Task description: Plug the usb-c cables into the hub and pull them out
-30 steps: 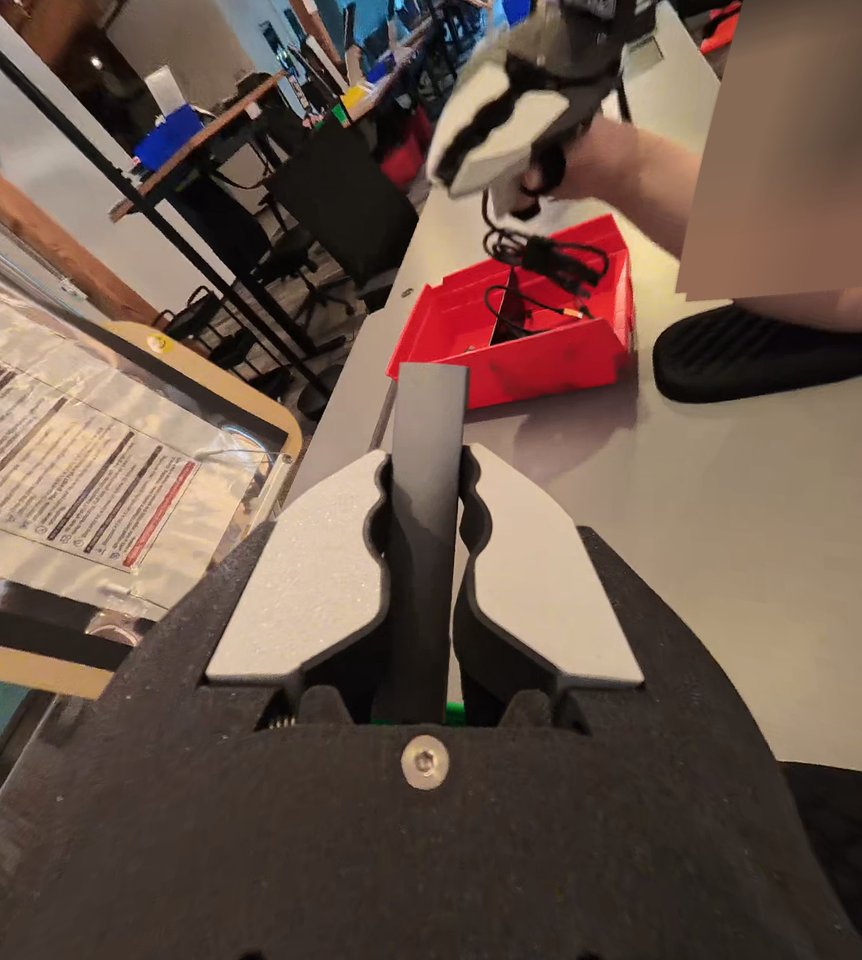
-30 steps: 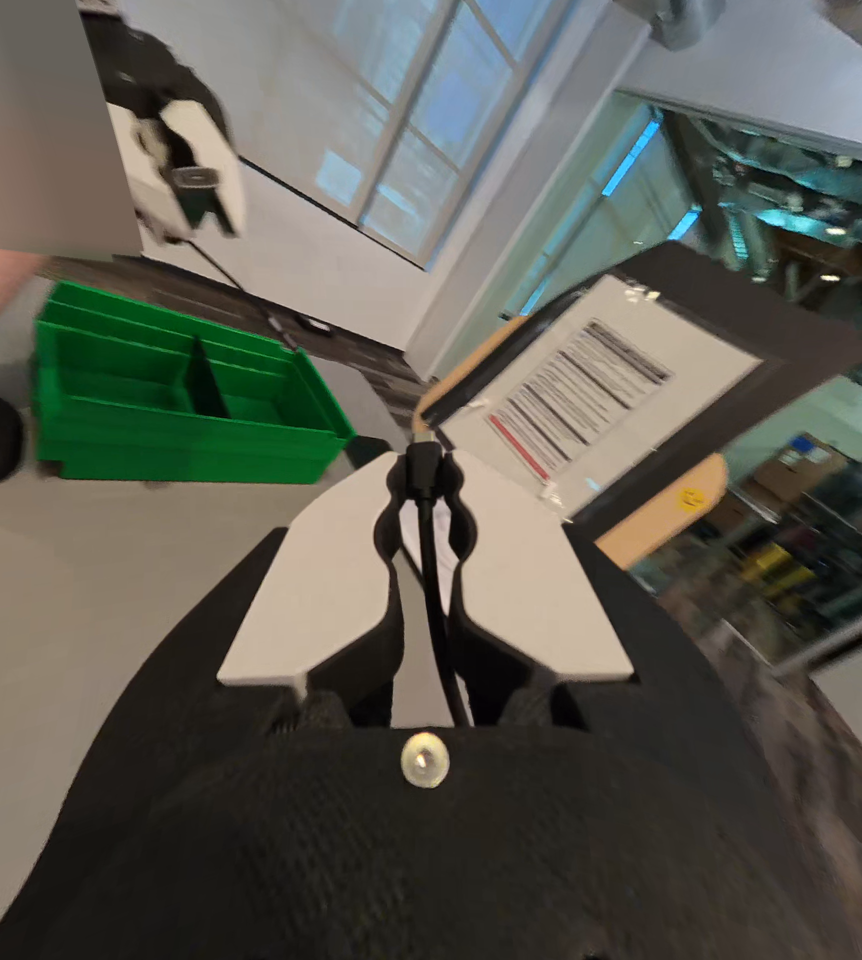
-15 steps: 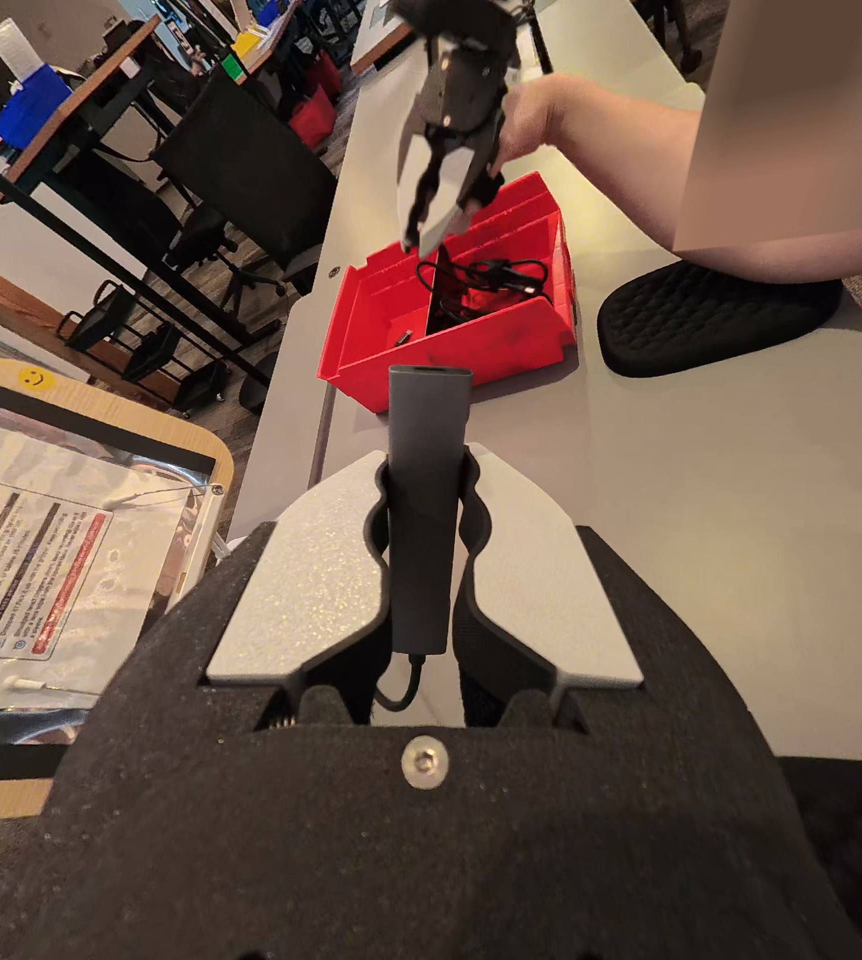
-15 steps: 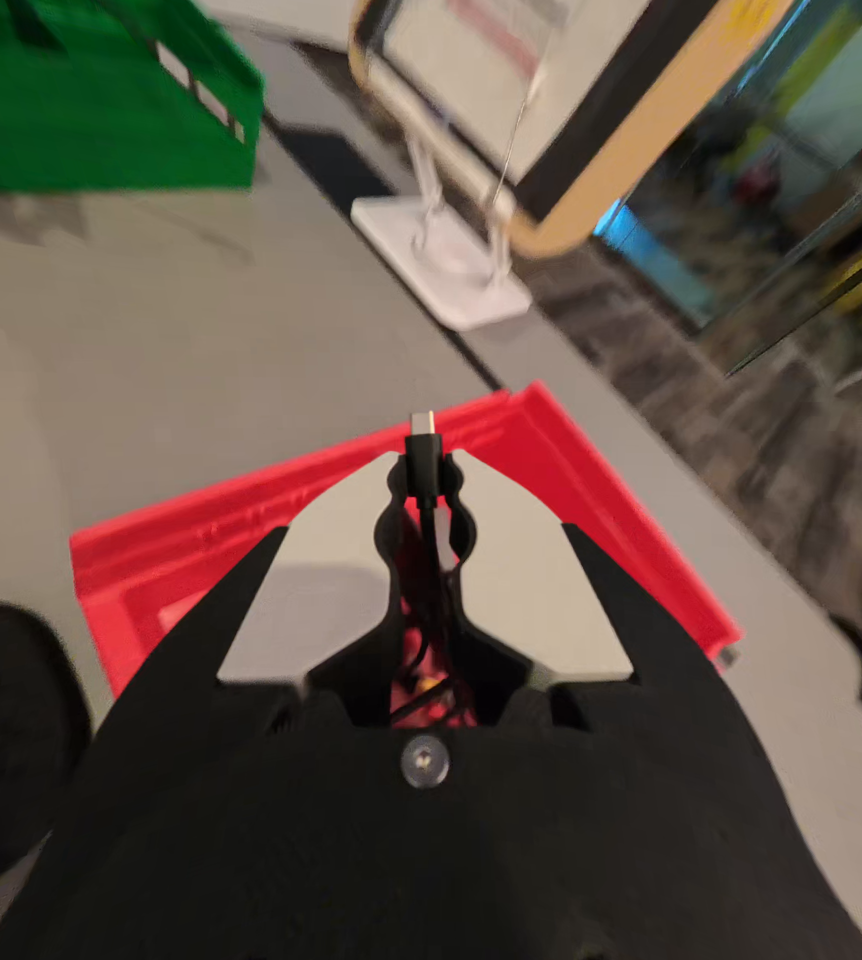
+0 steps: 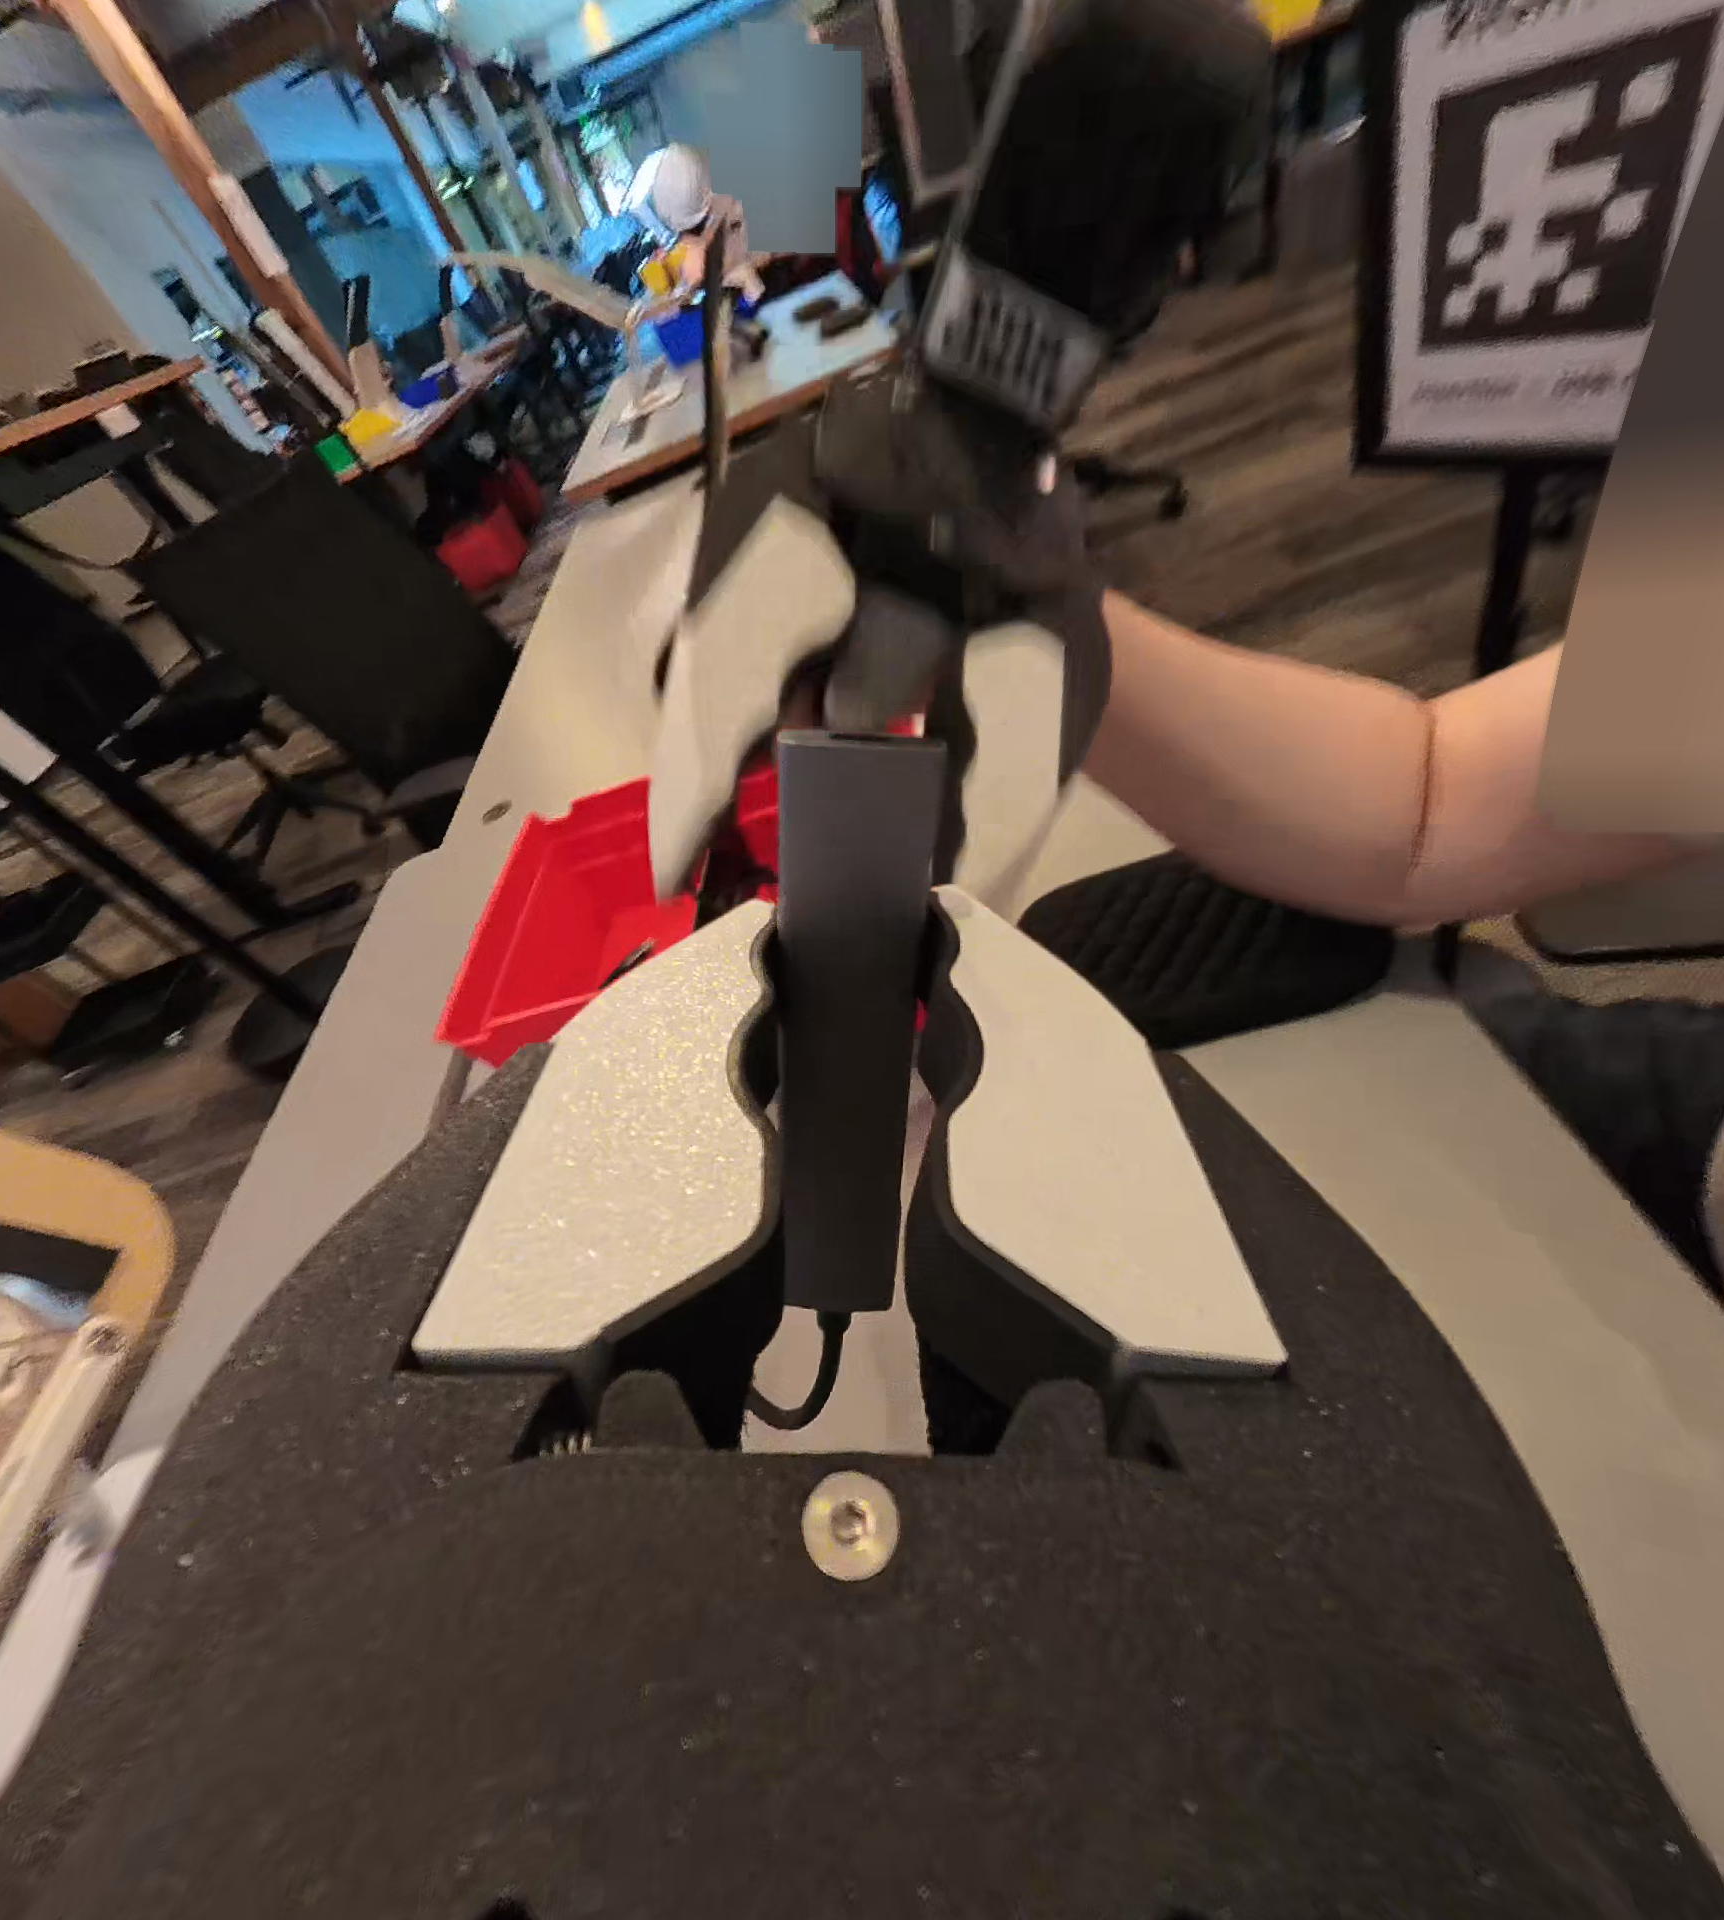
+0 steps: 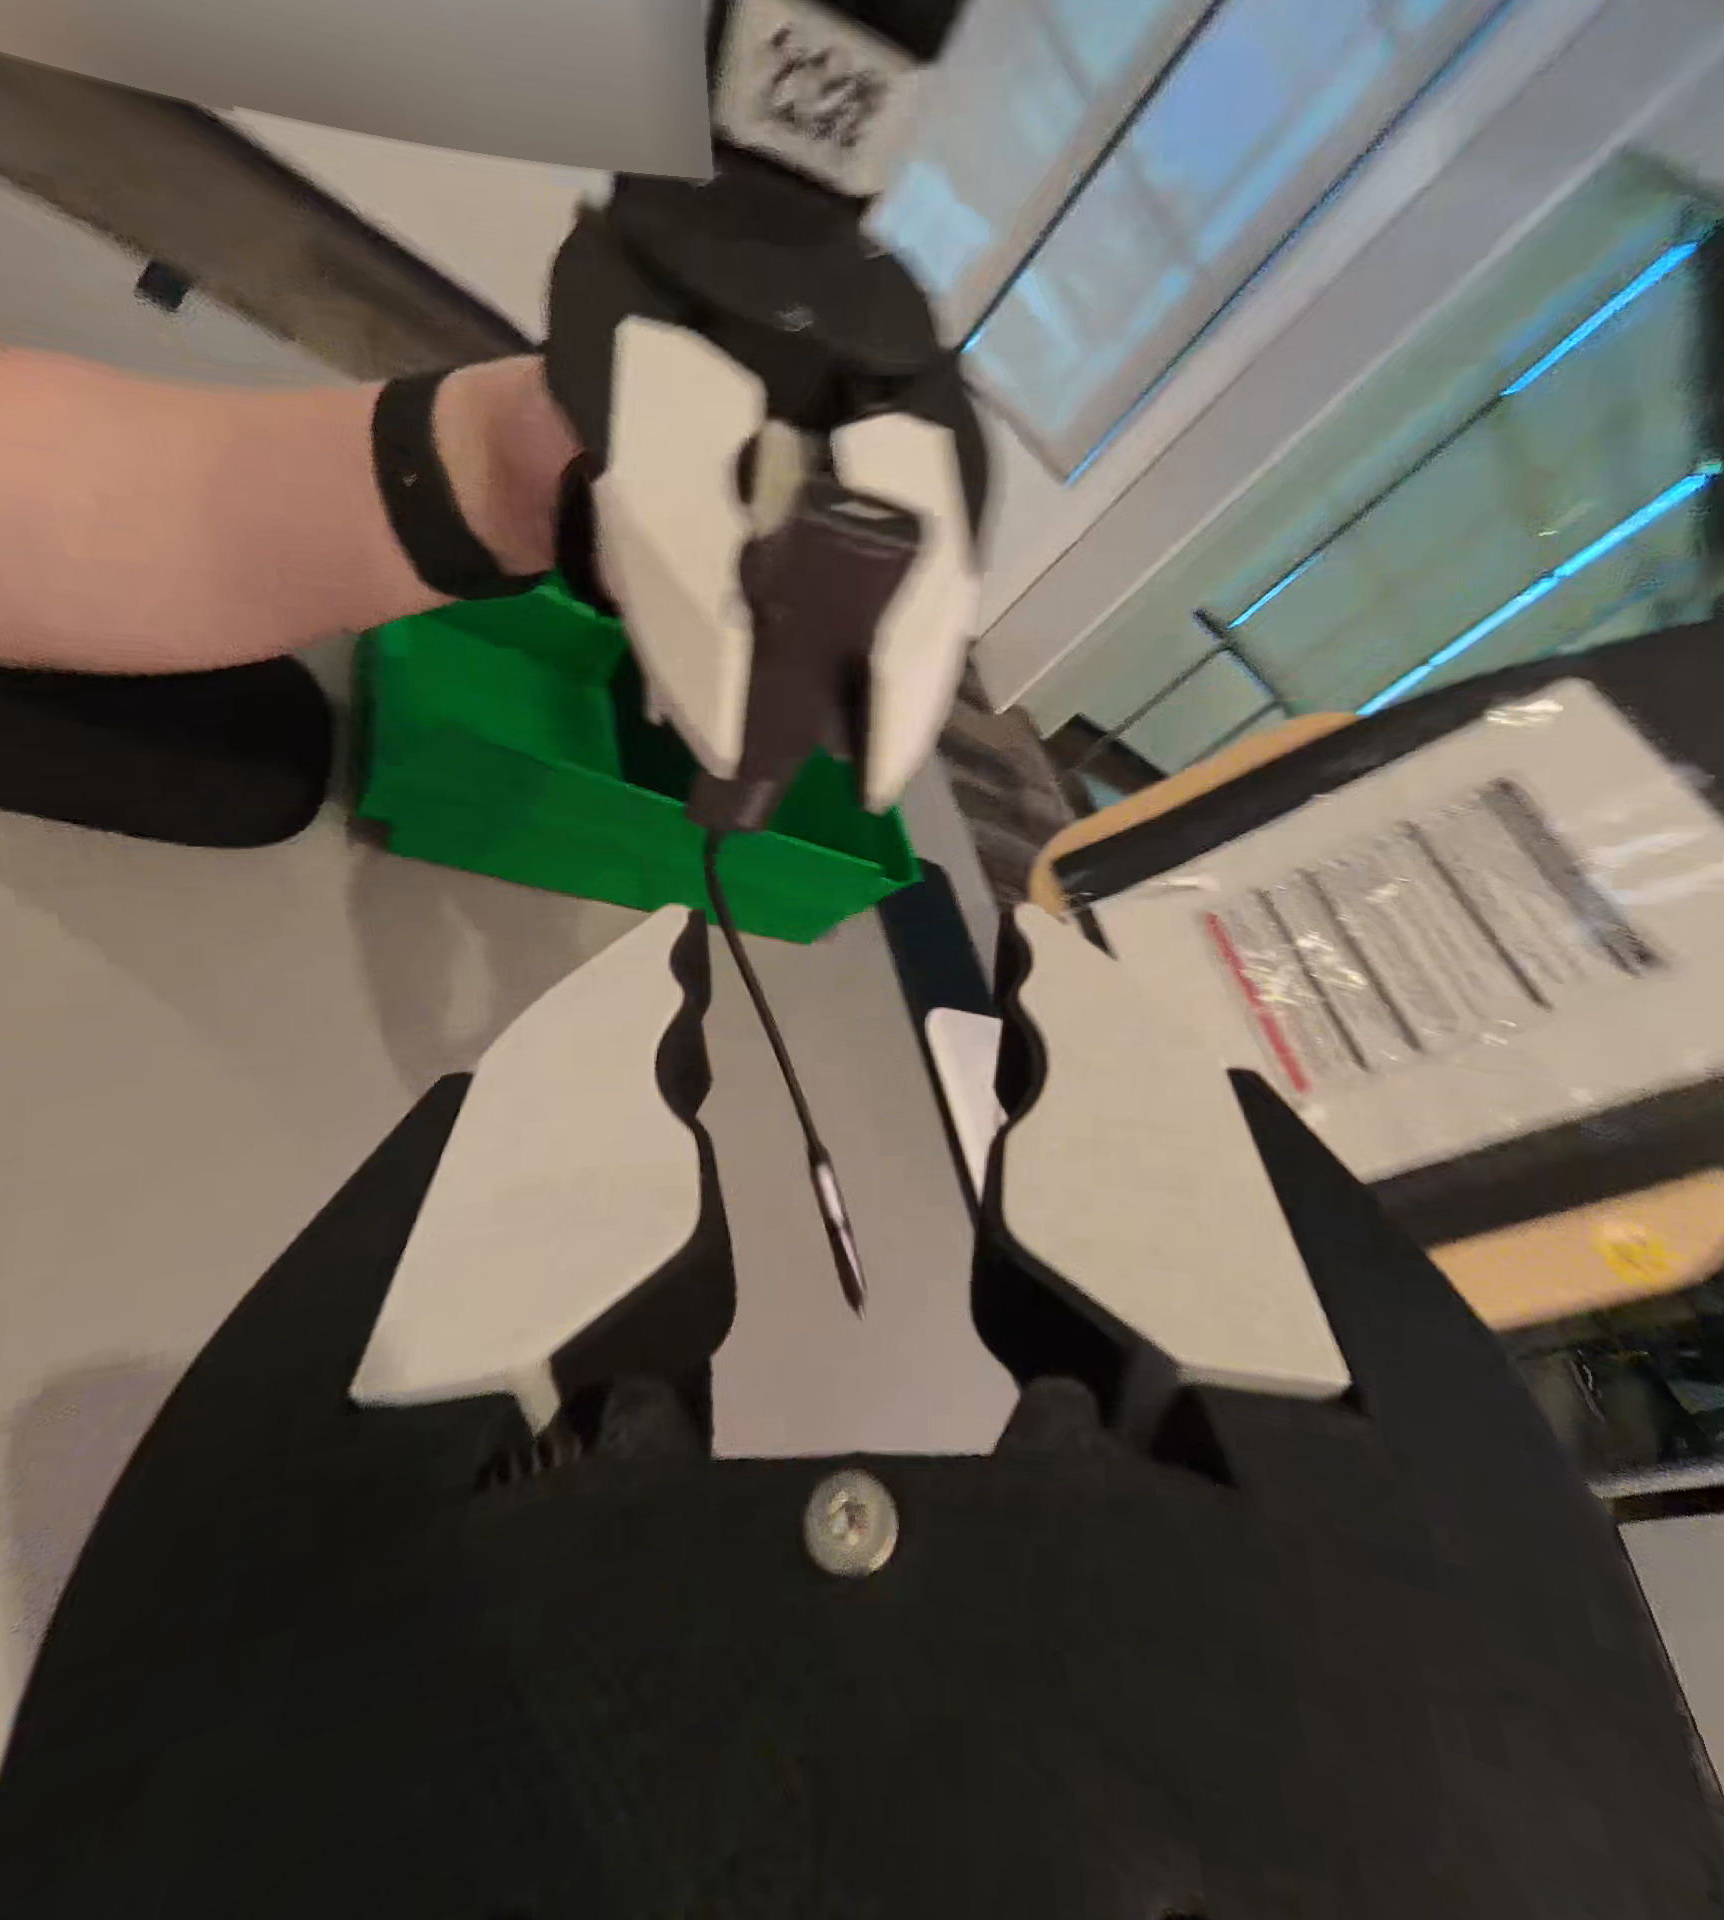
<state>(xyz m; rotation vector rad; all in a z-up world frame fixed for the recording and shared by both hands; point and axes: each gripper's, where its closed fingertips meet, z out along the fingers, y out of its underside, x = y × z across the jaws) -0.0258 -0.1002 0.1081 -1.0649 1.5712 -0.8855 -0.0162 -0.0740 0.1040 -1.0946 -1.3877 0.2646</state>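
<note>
My left gripper (image 5: 853, 914) is shut on a dark grey hub (image 5: 853, 987), which stands up between the fingers with its port end pointing away. My right gripper (image 6: 847, 925) is open and empty. It faces the left gripper (image 6: 785, 644), which holds the hub (image 6: 806, 623) above the green bin. The hub's own short black cable (image 6: 775, 1039) hangs down, and its plug (image 6: 842, 1236) shows between my right fingers. In the left wrist view the right gripper's white finger (image 5: 733, 675) is blurred just beyond the hub's tip. No loose usb-c cable is visible.
A red bin (image 5: 567, 935) sits on the grey table (image 5: 1460, 1247) behind the hub, partly hidden. A green bin (image 6: 546, 790) sits on the other side. A black wrist rest (image 5: 1201, 956) lies under a person's forearm (image 5: 1305, 790). A framed sign board (image 6: 1460, 935) stands at the table edge. The grippers are tip to tip, or close to it.
My right gripper opened and let go of the usb-c cable it held over the red bin, then swung up to face the hub. My left gripper tilted up, still holding the hub.
</note>
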